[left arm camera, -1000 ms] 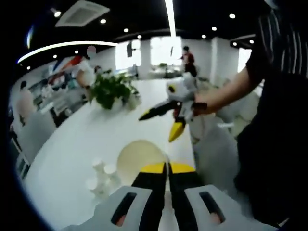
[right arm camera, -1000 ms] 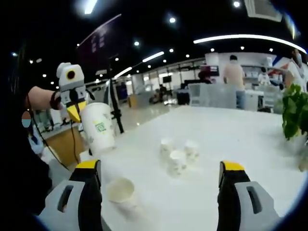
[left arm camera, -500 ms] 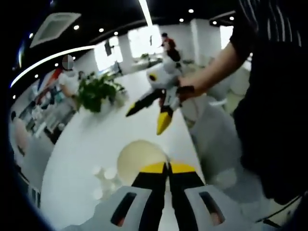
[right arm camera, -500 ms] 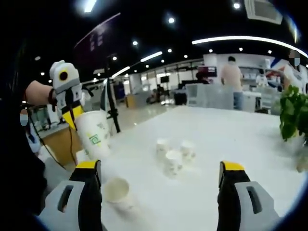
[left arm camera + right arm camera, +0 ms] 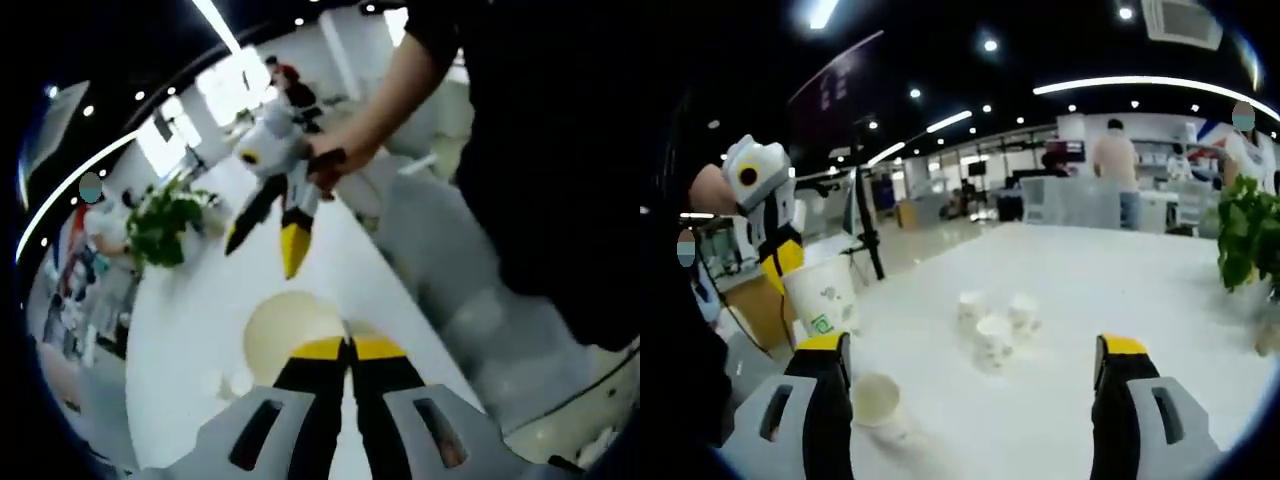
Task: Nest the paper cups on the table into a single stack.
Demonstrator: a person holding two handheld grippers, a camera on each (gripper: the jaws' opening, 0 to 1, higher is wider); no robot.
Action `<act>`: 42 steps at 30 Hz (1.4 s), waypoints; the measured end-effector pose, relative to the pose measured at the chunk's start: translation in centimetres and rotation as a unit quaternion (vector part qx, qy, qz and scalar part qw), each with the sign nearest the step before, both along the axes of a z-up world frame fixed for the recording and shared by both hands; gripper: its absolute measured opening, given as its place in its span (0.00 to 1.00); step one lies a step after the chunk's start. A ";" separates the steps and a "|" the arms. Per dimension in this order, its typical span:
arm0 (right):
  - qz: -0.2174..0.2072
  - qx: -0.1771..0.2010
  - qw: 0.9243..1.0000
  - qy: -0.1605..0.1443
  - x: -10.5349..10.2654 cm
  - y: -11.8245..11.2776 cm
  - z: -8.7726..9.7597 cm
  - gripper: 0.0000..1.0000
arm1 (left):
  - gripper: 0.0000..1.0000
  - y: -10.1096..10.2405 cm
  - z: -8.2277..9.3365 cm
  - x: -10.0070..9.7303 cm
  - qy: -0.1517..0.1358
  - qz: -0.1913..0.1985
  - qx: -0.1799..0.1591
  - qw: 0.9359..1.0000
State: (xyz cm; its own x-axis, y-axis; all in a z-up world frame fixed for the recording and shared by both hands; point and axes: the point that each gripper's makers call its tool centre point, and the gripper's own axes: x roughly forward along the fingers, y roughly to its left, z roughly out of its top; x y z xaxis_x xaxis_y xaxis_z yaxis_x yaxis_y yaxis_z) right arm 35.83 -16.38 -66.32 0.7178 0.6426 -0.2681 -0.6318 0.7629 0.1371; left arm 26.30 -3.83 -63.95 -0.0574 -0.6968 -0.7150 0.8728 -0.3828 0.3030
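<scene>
My left gripper (image 5: 348, 345) is shut on the rim of a white paper cup (image 5: 288, 328), whose pale inside faces its camera. In the right gripper view that cup (image 5: 823, 297), with a green mark on its side, hangs from the left gripper (image 5: 786, 258) at the left. It is above and slightly left of a single cup (image 5: 876, 402) standing on the white table (image 5: 1120, 280). Three more cups (image 5: 992, 325) stand clustered mid-table. My right gripper (image 5: 973, 345) is open and holds nothing. It also appears held in a hand in the left gripper view, as the right gripper (image 5: 262, 256).
A green potted plant (image 5: 1246, 238) stands at the table's right side, also seen as the plant (image 5: 163, 222). The person's arm and dark clothes (image 5: 520, 150) take up the right of the left gripper view. People stand far behind the table.
The left gripper has come down with its cup, from well above the table to just over the single cup. The left gripper view has rolled. The right gripper stays open.
</scene>
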 end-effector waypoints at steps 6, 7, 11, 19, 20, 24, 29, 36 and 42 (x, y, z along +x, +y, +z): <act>-0.003 0.003 1.000 0.003 0.0 -0.3 -0.2 0.99 | 0.00 -0.5 -0.5 -0.2 -0.007 -0.026 0.015 1.000; -0.003 0.004 1.000 0.003 0.0 -0.3 -0.3 0.99 | 0.00 -0.5 -0.6 -0.3 -0.007 -0.028 0.017 0.999; -0.005 0.005 1.000 0.004 0.0 -0.5 -0.4 0.99 | 0.00 -0.9 -0.7 -0.3 0.004 -0.026 0.018 0.999; -0.008 0.010 1.000 0.007 0.1 -0.7 -0.6 0.99 | 0.00 -0.9 -1.9 -0.3 0.008 -0.031 0.033 0.999; -0.008 0.010 1.000 0.007 0.1 -0.7 -0.6 0.99 | 0.00 -1.0 -2.1 -0.4 0.014 -0.028 0.032 0.999; -0.008 0.010 1.000 0.009 0.1 -0.6 -0.8 0.99 | 0.00 -1.0 -2.6 -0.6 0.013 -0.031 0.037 0.999; -0.009 0.010 1.000 0.013 0.2 -0.8 -1.0 0.99 | 0.00 -1.0 -3.5 -0.5 0.016 -0.027 0.043 0.999; -0.011 0.014 1.000 0.018 0.0 -1.0 -1.3 0.99 | 0.00 -1.3 -4.7 -0.8 0.028 -0.023 0.046 0.998; -0.010 0.016 1.000 0.021 -0.4 -1.1 -1.6 0.98 | 0.00 -1.6 -5.6 -0.9 0.033 -0.022 0.051 0.998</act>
State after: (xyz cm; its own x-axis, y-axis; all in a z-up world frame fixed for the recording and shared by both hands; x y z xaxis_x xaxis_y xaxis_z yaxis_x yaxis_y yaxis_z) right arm 35.46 -17.44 -67.95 0.7191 0.6369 -0.2780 -0.6093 0.7702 0.1885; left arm 25.38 -5.39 -69.54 -0.1359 -0.6164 -0.7756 0.8712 -0.4472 0.2027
